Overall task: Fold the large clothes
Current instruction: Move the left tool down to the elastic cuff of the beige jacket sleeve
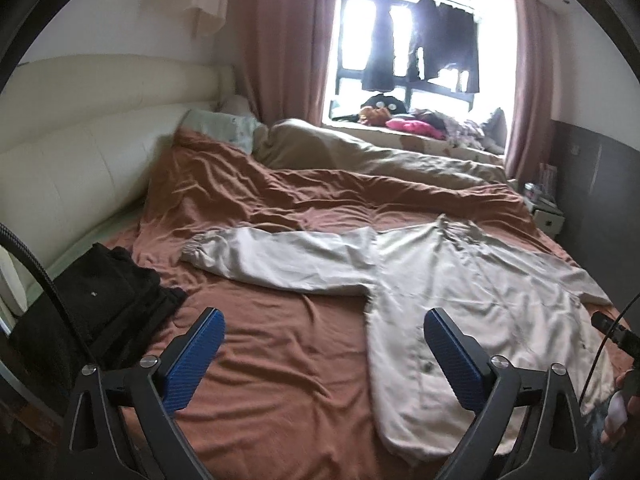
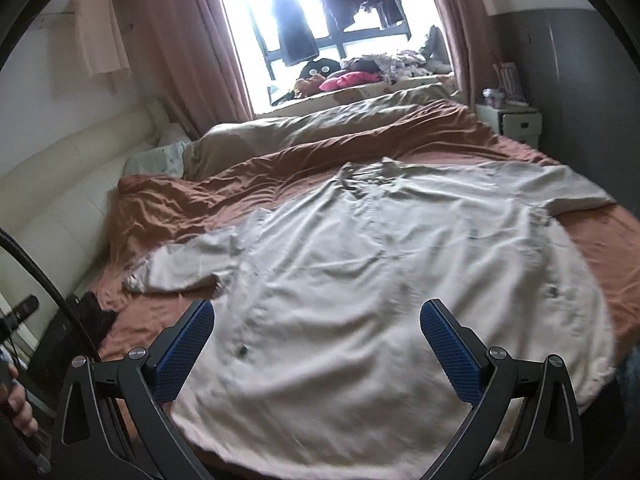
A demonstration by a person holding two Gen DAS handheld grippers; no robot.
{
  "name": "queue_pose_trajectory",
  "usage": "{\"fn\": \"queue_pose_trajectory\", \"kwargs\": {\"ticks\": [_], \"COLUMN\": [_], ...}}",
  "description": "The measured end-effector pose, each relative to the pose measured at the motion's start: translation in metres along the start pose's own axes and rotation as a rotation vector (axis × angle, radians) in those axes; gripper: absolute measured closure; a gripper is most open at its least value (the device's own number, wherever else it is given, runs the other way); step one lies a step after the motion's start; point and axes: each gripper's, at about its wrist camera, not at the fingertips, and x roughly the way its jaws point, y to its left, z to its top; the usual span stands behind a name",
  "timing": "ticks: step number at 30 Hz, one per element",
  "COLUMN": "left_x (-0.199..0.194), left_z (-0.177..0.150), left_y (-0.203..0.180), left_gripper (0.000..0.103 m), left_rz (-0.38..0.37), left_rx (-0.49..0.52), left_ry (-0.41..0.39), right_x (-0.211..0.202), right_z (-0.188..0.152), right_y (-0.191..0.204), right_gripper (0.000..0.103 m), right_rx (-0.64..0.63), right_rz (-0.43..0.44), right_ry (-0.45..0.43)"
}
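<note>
A large cream button-front jacket lies spread flat on the rust-brown bed cover, collar toward the window. Its left sleeve stretches out sideways across the cover. In the right wrist view the jacket fills the middle, its other sleeve reaching right. My left gripper is open above the cover, just left of the jacket's hem, holding nothing. My right gripper is open over the jacket's lower front, with nothing between its blue pads.
A black garment lies on the bed's left edge by the cream padded headboard. A beige duvet and pillow lie at the far side. A cluttered window sill and a white nightstand stand beyond. A hand shows at lower left.
</note>
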Motion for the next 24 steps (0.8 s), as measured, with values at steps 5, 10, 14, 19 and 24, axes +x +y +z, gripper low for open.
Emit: {"fn": "queue_pose_trajectory", "kwargs": {"ticks": [5, 10, 14, 19, 24], "left_x": [0.032, 0.068, 0.096, 0.132, 0.171], "left_z": [0.019, 0.038, 0.051, 0.061, 0.069], "left_y": [0.024, 0.045, 0.062, 0.090, 0.115], "left_gripper": [0.010, 0.015, 0.019, 0.028, 0.031], "left_rz": [0.034, 0.056, 0.079, 0.116, 0.132], "left_rx": [-0.030, -0.054, -0.083, -0.139, -0.183], "left_ry": [0.016, 0.040, 0.061, 0.085, 0.112], "right_x": [0.048, 0.093, 0.130, 0.179, 0.229], "right_z": [0.022, 0.042, 0.054, 0.065, 0.078], "right_y": [0.008, 0.026, 0.038, 0.043, 0.044], "right_gripper": [0.000, 0.000, 0.000, 0.023, 0.025], "right_rx": [0.030, 0.053, 0.086, 0.133, 0.153], "right_rz": [-0.018, -0.017, 0.001, 0.067, 0.079], "right_ry": [0.001, -0.004, 0.017, 0.087, 0.150]}}
